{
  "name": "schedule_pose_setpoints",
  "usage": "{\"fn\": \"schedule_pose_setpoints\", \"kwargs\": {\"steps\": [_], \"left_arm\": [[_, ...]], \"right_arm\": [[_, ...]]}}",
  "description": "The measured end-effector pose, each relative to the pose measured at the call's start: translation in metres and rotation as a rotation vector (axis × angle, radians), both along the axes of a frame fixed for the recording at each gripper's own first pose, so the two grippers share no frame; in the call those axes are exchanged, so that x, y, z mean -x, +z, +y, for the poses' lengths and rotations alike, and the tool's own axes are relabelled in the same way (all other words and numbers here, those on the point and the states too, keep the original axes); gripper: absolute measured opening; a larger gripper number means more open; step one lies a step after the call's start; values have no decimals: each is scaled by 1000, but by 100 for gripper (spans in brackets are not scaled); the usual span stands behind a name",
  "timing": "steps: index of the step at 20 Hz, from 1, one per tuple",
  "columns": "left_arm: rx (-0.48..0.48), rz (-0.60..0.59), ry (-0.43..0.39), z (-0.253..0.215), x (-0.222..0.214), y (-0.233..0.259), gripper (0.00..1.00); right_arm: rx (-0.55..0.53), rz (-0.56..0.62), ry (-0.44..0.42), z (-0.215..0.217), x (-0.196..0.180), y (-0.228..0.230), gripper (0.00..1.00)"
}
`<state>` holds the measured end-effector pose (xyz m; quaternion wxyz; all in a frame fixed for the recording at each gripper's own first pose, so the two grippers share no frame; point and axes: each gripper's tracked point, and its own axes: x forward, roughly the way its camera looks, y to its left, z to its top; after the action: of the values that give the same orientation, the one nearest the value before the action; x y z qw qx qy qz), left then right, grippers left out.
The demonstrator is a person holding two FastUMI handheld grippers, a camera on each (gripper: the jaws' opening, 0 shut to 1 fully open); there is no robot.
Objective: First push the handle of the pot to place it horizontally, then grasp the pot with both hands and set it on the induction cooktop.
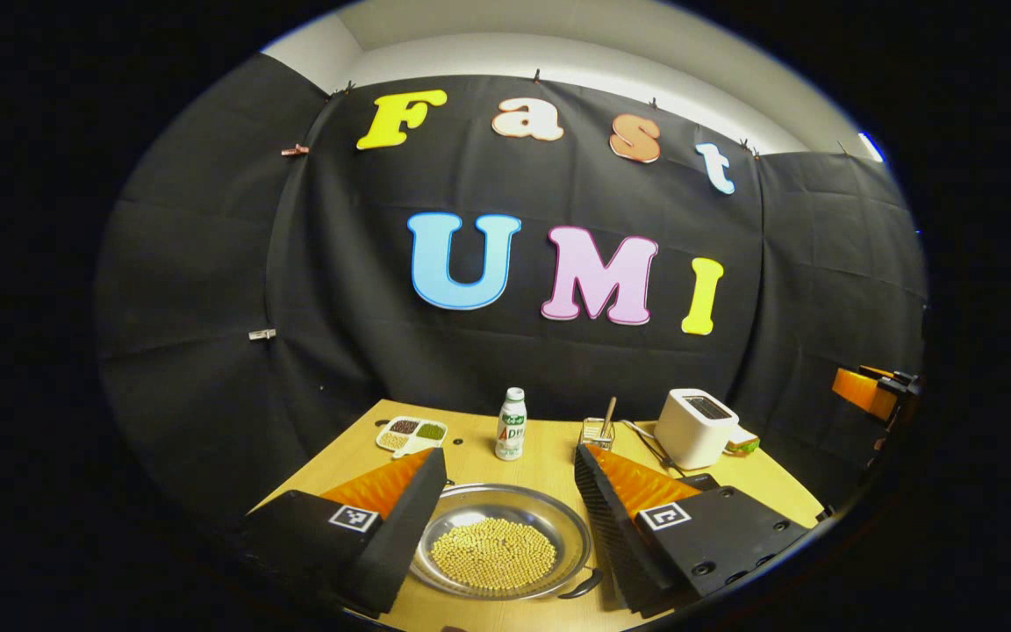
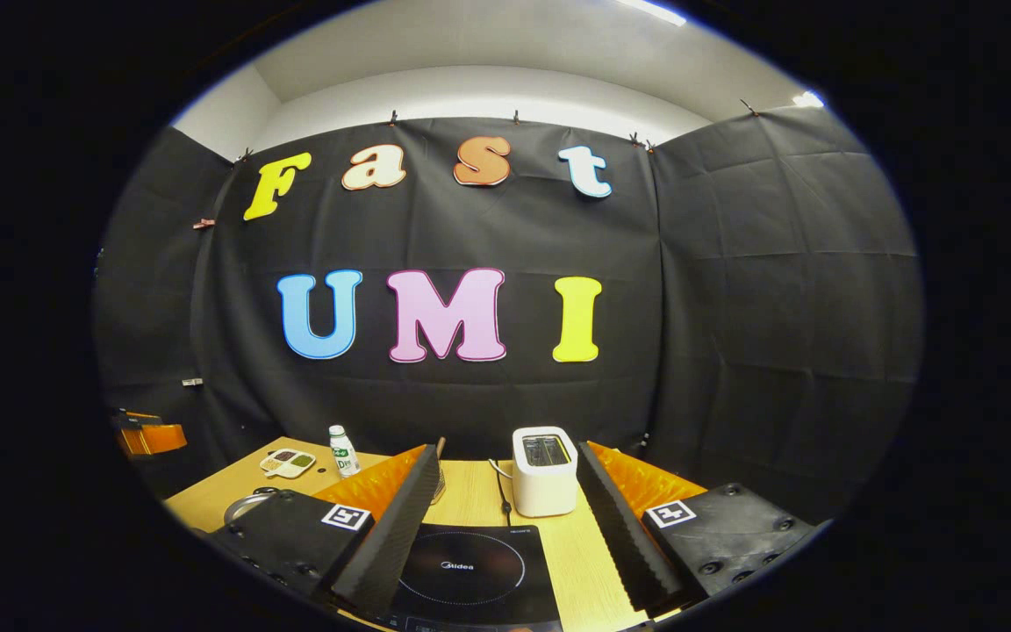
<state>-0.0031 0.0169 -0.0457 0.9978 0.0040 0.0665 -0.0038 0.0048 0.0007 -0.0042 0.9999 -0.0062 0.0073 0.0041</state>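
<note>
The shallow round stainless-steel pot [image 1: 502, 537], its floor covered with small yellow beans [image 1: 493, 553], sits on the pale wooden table [image 1: 549, 456] directly ahead of my left gripper [image 1: 510, 478] in the left gripper view. A short dark handle [image 1: 583, 585] projects from the pot's near right rim and points toward the near right. My left gripper's fingers stand spread wide, one on either side of the pot, with nothing between them touching either one; whether they hang above the rim or level with it I cannot tell.

Beyond the pot, in the same view, stand a small white plastic bottle with a green label [image 1: 512, 425], a white divided dish of assorted beans [image 1: 412, 434] to its left, a small clear holder with a wooden stick [image 1: 598, 430] to its right, and a white two-slot toaster [image 1: 695, 427] farther right. At the far right edge of that view I see part of the other gripper [image 1: 870, 391].

In the right gripper view, my right gripper [image 2: 505, 478] is likewise released, fingers wide apart and gripping nothing. Between them lies the flat black glass induction cooktop [image 2: 473, 570], marked with a ring, bare on top. The toaster [image 2: 545, 470] stands just behind the cooktop, with a dark cable [image 2: 504, 491] trailing at its left. The pot's rim [image 2: 247, 505] shows at the left, well apart from the cooktop, partly hidden behind the gripper's left finger.
</note>
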Motion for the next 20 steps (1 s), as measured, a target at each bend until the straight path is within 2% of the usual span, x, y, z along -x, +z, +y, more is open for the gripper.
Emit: {"fn": "schedule_pose_setpoints", "kwargs": {"steps": [2,3,4,5,8,9,13,15,18,20], "left_arm": [[23,30,-12,1,-1,-10,83],[20,49,-16,3,0,-17,73],[9,74,-14,5,-1,-26,69],[-2,93,-19,7,0,-32,56],[-30,149,-63,6,3,-54,48],[-40,167,-71,6,5,-61,40],[-64,257,-124,4,14,-97,18],[-63,314,-135,6,19,-117,11],[-53,392,-152,7,25,-148,5],[-75,445,-172,7,30,-169,5]], "right_arm": [[3,2,-1,-1,-1,-1,98],[3,2,-2,-1,-2,-1,98],[3,1,-4,-2,-2,-1,98],[4,0,-5,-3,-2,-1,98],[3,9,-7,-3,-4,-5,98],[2,11,-8,-4,-4,-6,98],[-2,17,-11,-4,-6,-9,98],[-5,20,-12,-5,-8,-12,98],[-8,25,-18,-7,-11,-14,98],[-10,26,-21,-8,-12,-15,98]]}}
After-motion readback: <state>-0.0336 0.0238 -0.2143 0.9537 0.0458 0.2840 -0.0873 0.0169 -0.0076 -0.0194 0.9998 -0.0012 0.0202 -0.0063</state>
